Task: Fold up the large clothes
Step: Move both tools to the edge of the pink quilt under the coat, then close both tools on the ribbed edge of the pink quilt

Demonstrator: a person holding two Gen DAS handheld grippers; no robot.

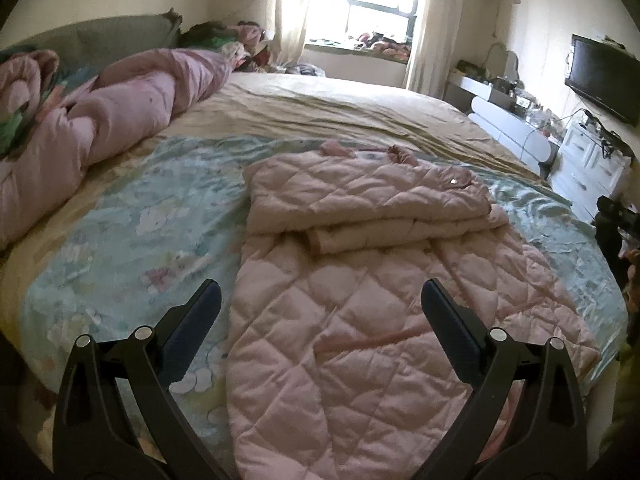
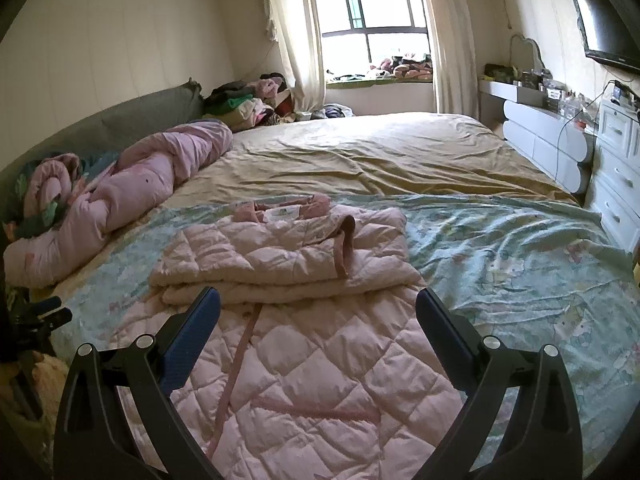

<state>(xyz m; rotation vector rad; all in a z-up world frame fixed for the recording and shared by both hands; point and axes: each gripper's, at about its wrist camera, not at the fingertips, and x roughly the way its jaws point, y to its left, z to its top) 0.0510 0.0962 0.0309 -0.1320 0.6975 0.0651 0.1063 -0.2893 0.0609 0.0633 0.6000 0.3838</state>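
Note:
A pink quilted coat [image 1: 360, 320] lies on the light blue patterned sheet [image 1: 152, 216] of the bed. Its sleeves and upper part [image 1: 360, 196] are folded across its middle, and the lower part spreads toward me. My left gripper [image 1: 320, 296] is open and empty, hovering over the coat's near left side. In the right wrist view the same coat [image 2: 320, 380] lies below my right gripper [image 2: 318, 304], which is open and empty above the lower part, just short of the folded stack [image 2: 280, 256].
A rolled pink duvet [image 1: 120, 120] lies along the bed's left side by the grey headboard [image 2: 120, 124]. A beige sheet [image 2: 380, 152] covers the far half. White drawers [image 2: 616, 184] stand right of the bed. Clothes are piled near the window [image 2: 248, 104].

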